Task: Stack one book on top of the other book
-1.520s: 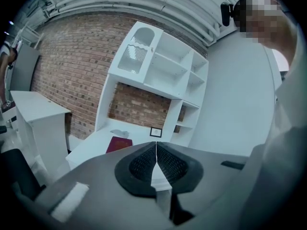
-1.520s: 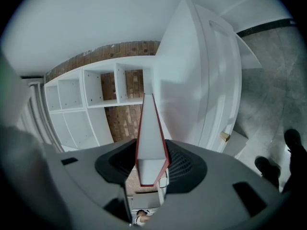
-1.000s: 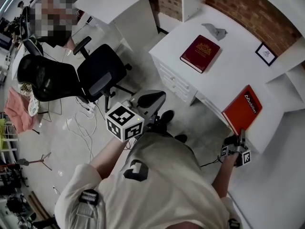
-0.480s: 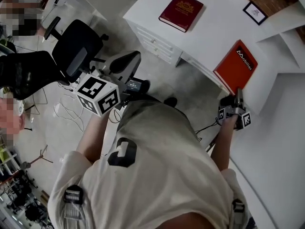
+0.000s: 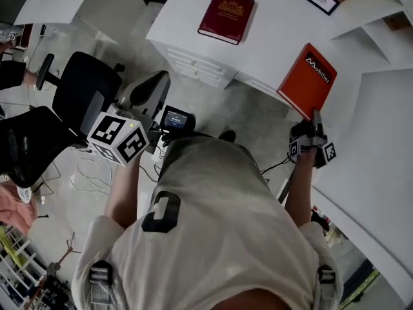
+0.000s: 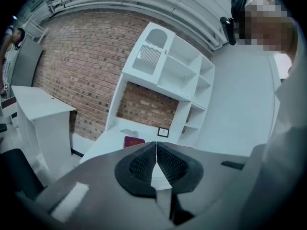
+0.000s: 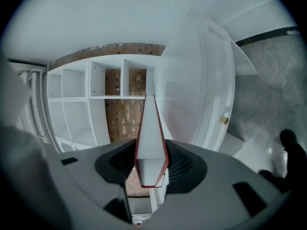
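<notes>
1. The white desk (image 5: 277, 41) fills the top of the view.
2. A dark red book (image 5: 226, 16) lies flat on the desk's left part.
3. An orange book (image 5: 308, 79) is at the desk's near edge, overhanging it.
4. The right gripper (image 5: 315, 118) meets that book's near end, just off the desk.
5. The left gripper (image 5: 161, 129) hangs well apart from the desk, near two black chairs (image 5: 84, 92).

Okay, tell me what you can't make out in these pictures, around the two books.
- Head view: gold print on the dark red book, too small to read.
- Head view: how the right claw grips the orange book, too small.
- Right gripper view: the orange book's cover, seen edge-on only.
- Left gripper view: the dark red book, lower part behind the left claw.
</notes>
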